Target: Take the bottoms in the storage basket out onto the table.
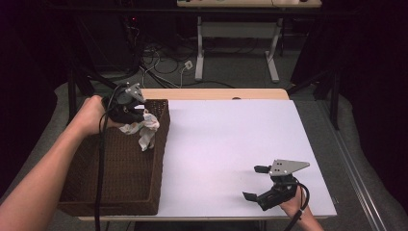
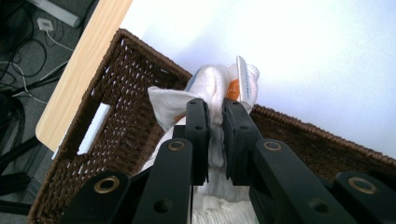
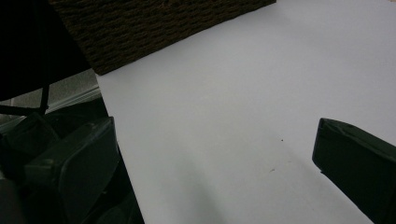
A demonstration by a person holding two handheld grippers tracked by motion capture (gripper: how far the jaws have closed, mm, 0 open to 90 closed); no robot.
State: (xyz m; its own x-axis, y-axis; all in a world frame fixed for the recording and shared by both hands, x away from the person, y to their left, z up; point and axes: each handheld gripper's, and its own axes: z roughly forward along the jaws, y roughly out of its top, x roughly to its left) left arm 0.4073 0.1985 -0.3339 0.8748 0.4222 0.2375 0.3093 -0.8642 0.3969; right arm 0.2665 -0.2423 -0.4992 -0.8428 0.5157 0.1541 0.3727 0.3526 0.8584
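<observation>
While the left gripper (image 1: 137, 111) was held above the far end of the brown wicker basket (image 1: 115, 192), a white cloth (image 1: 144, 130) was pinched between its two black jaws. Seen from the high view, the cloth was hung from the jaws just inside the basket's right wall, near its far right corner, with the lower end of the cloth draped down toward the basket's inside. From the left gripper view, the jaws were found pressed close together on the bunched cloth (image 2: 215, 88), and a patch of orange and a pale strip were shown in the folds above the pads; what these were could not be told. A slot handle was cut in the basket's far wall (image 2: 93, 128), and the far edge of the wooden table (image 1: 211, 93) was seen just beyond that wall. The right gripper (image 1: 256, 183) was kept well to the right of the basket, near the front edge of the white sheet (image 1: 226, 139) on which the basket stood. Its jaws were spread wide with nothing between them, and bare white sheet (image 3: 224, 116) was seen between them in the right gripper view, with a corner of the basket (image 3: 154, 28) beyond.
</observation>
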